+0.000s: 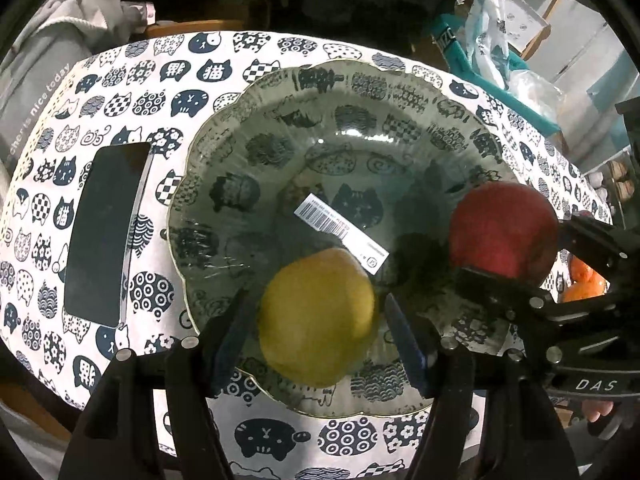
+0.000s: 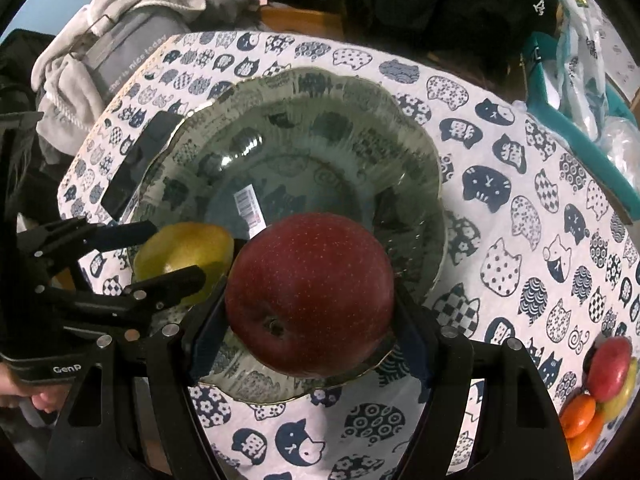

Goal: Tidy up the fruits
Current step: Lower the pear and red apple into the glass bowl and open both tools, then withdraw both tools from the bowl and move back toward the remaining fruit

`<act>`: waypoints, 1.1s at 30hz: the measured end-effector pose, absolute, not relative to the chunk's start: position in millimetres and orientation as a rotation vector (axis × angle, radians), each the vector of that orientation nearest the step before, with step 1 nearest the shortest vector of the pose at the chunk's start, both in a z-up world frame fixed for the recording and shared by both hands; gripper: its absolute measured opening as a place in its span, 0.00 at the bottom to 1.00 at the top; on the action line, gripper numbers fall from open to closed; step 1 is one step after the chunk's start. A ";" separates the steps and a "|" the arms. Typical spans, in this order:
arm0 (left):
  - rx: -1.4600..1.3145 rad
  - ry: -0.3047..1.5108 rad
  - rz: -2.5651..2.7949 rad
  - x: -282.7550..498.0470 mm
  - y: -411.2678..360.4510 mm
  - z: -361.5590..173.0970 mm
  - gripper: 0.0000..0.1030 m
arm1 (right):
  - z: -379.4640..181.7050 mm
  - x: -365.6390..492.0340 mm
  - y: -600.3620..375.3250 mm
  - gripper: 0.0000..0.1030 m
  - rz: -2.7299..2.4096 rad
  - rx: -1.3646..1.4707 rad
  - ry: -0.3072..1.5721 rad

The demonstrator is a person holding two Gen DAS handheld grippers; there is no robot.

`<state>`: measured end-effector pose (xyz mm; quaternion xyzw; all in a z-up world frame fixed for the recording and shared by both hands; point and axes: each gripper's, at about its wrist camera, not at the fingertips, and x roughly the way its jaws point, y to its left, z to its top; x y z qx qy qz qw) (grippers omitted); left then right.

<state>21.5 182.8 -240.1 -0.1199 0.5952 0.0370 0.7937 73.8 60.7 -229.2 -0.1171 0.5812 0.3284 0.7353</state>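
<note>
Left tongs (image 1: pixel 316 312): spread around the yellow fruit (image 1: pixel 316 316) — fingers apart from it, fruit at bowl's (image 1: pixel 224 128) 6 o'clock.
Right tongs (image 2: pixel 308 308): clenched on red apple (image 2: pixel 310 294) — over bowl's near rim, 4 o'clock.

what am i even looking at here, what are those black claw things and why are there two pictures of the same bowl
The black claws are handheld two-finger grippers; a person holds one in each hand, and each carries a fisheye camera looking along its fingers. So each picture is one gripper's view.

In the left camera's view, the left gripper has its fingers around a yellow fruit, though there seem to be gaps beside it. In the right camera's view, the right gripper is clamped on a red apple. Both are over a glass bowl with a barcode sticker, on a cat-print tablecloth. A dark phone lies beside the bowl, and more fruit sits at the edge.
</note>
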 end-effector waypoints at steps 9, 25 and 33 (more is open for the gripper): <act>-0.194 1.267 0.101 21.0 177.6 -234.8 0.73 | -210.9 73.4 57.1 0.73 0.731 -0.226 1.214; -0.194 1.015 0.064 13.5 160.3 -127.6 0.75 | -117.1 65.3 19.1 0.73 0.600 -0.177 0.947; -0.153 0.896 0.033 4.9 139.9 -80.5 0.78 | -64.9 58.2 -11.1 0.73 0.561 -0.133 0.843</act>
